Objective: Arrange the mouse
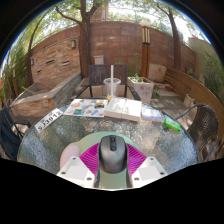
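While the tool point(112, 160) pinches the grey mouse point(112, 153) between its pink pads over the glass counter point(60, 140), the smooth, rounded shell could squirt forward toward the papers point(104, 106) beyond if the squeeze loosens or the set-down comes crooked.

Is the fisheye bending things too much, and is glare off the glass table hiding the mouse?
Gripper view: strong fisheye, so the brick wall and table rim curve hard toward the border. Gripper view: soft, even daylight, with mottled reflections on the glass but no blown-out glare. Gripper view: the mouse reads clearly between the fingers, whose pads sit against its sides.
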`<state>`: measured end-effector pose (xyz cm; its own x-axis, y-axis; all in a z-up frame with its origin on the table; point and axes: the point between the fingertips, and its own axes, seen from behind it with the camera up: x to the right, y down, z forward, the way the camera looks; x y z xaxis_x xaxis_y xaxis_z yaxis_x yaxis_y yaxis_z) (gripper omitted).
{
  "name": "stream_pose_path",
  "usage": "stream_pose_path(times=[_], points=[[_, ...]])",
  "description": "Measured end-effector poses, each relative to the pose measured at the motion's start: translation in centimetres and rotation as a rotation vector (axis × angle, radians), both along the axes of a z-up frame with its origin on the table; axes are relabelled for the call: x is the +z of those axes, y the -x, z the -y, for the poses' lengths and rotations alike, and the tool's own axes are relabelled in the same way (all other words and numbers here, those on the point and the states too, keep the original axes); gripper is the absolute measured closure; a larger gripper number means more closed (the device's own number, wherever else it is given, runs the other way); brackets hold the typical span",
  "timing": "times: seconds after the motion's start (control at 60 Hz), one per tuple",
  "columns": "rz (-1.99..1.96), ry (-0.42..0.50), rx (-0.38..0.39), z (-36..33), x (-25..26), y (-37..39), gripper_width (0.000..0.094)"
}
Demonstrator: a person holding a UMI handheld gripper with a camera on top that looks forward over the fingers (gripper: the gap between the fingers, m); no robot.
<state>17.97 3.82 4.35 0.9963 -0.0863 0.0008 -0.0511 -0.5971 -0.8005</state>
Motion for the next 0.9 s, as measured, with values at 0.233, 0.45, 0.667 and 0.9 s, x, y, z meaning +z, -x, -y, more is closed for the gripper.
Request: stream_pose_path(times=[0.233,0.45,0.667,0.9], points=[[0.002,0.098,0.024,0.4,-4.6,1.4,0.0298],[0.070,0.058,-0.009,5.6,5.4,1.6,0.0074],[0.106,0.032,-0.048,13.5,14.0,3.2,0.0080],[0.102,0.023,-0.082,19.7,17.1,5.2,0.0077]])
